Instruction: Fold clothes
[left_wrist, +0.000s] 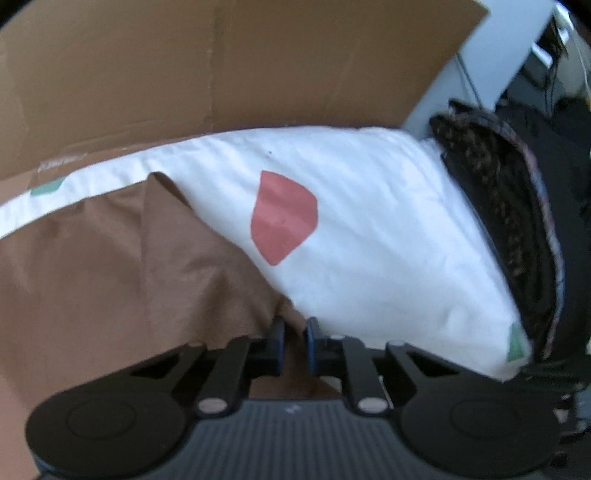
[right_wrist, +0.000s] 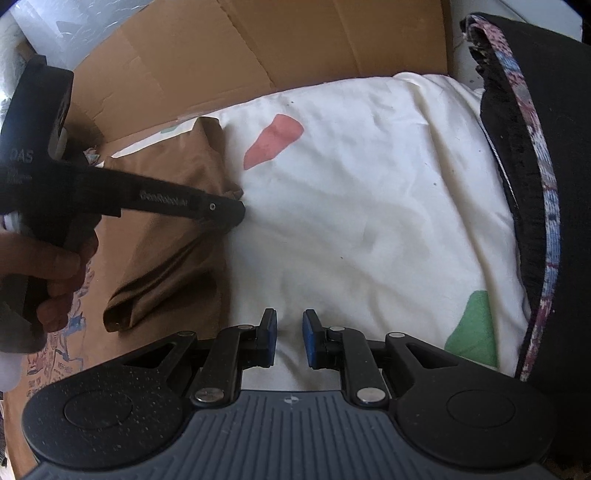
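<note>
You are pinching the brown garment (right_wrist: 173, 236) with your left gripper (left_wrist: 294, 332), fingers clamped on its edge beside the white sheet (right_wrist: 369, 206); keep the cloth taut, while your right gripper (right_wrist: 289, 334), fingers apart, is hovering empty.

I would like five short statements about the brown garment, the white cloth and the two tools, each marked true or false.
1. The left tool grips the brown fabric garment. True.
2. The right tool holds the white cloth. False: its jaws are open, holding nothing.
3. The white cloth shows a red patch. True.
4. The brown garment lies on bare metal. False: on flattened brown cardboard and the white cloth.
5. A green patch is on the cloth. True.
</note>
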